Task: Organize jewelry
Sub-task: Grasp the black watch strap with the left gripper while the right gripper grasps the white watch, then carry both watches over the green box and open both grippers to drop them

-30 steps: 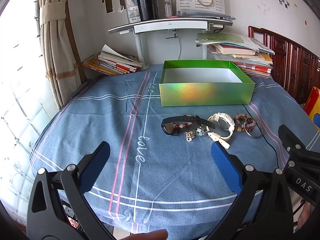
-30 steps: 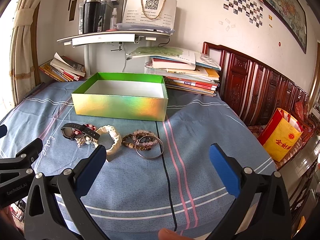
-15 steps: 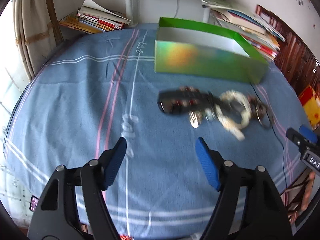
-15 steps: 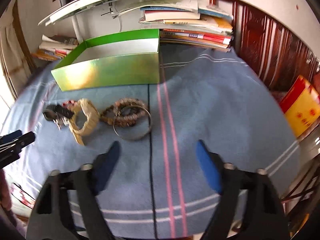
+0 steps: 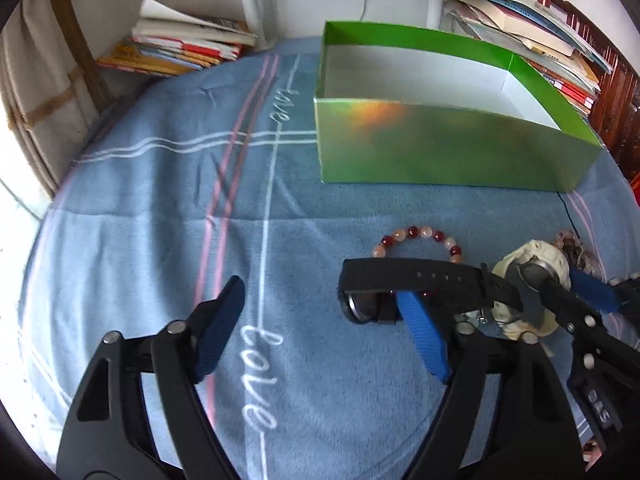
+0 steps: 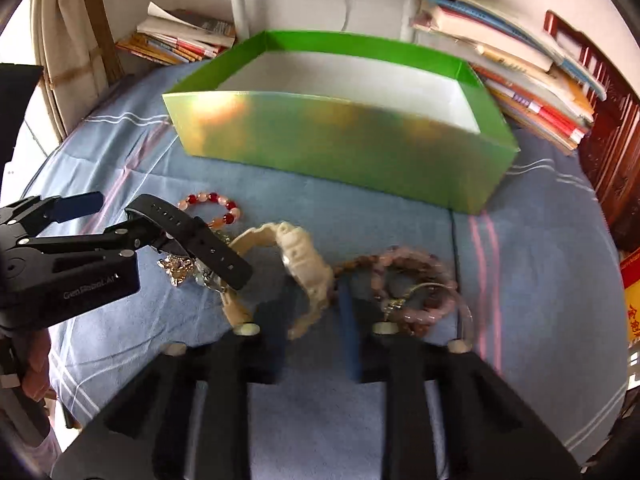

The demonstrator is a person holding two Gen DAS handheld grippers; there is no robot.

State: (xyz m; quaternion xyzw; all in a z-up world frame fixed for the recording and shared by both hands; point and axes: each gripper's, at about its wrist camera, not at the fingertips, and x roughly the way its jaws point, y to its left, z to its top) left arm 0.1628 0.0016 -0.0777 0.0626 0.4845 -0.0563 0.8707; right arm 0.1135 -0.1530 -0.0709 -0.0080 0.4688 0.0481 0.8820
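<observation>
An open, empty green box point(image 5: 448, 148) point(image 6: 344, 148) stands on the blue cloth. In front of it lies jewelry: a black watch point(image 5: 416, 280) point(image 6: 196, 236), a red and pink bead bracelet point(image 5: 416, 236) point(image 6: 212, 204), a cream watch point(image 5: 536, 268) point(image 6: 304, 264), pink bead bracelets point(image 6: 412, 276) and a silver bangle point(image 6: 464, 316). My left gripper point(image 5: 320, 328) is open, its right finger point(image 5: 424, 332) beside the black watch. My right gripper point(image 6: 312, 320) is half closed around the cream watch's band, jaws not touching it.
Stacks of books point(image 5: 180, 48) point(image 6: 532, 80) lie behind the box on both sides. A white shelf post point(image 6: 240, 0) stands at the back. A curtain point(image 5: 36, 100) hangs at the left, a dark wooden headboard point(image 6: 612, 152) at the right.
Both grippers have dropped and moved forward to the jewelry. The right gripper's jaws have narrowed around the cream watch. The left gripper's right finger now sits at the black watch.
</observation>
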